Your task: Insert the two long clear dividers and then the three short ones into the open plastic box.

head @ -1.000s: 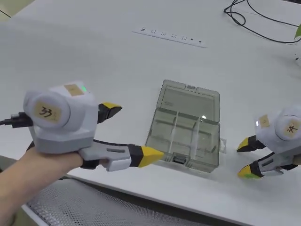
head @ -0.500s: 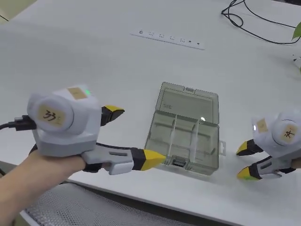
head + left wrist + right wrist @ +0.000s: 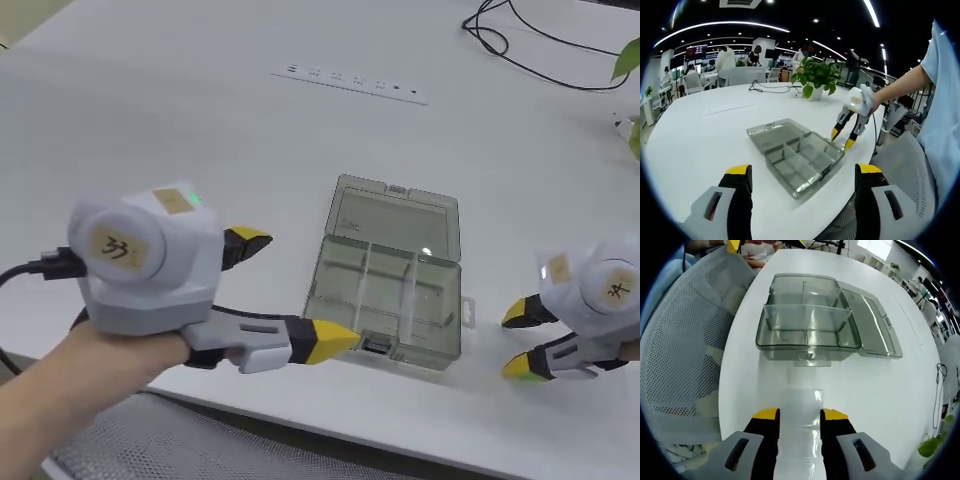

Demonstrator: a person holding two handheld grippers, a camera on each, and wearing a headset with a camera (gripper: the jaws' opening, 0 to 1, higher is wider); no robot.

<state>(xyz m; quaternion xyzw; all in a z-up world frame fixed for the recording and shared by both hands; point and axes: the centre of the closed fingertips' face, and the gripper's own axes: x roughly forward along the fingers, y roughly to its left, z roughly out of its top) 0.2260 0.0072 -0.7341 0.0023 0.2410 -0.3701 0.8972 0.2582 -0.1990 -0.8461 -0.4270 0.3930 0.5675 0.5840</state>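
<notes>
The left hand-held gripper rides in a person's hand over the near edge of the bench. Its yellow-tipped jaws are spread wide with nothing between them, and they point across toward the plastic box. The right hand-held gripper hangs low by the same near edge, on the far side of the box and apart from it. Its jaws are drawn narrow on a clear divider. The glossy strip fills the gap from jaw to jaw and pokes out a little past the tips.

The box sits between the two, close to the near edge, with its lid laid flat open toward the middle of the bench. Clear walls already stand upright in the tray, and in the head view two of them run from the hinge side to the latch side. A small clear piece lies on the bench against the box's side wall, on the side facing the right hand-held gripper.

Toward the far edge lies a white power strip, and a black cable loops at the far right corner. A mesh chair shows below the near edge.
</notes>
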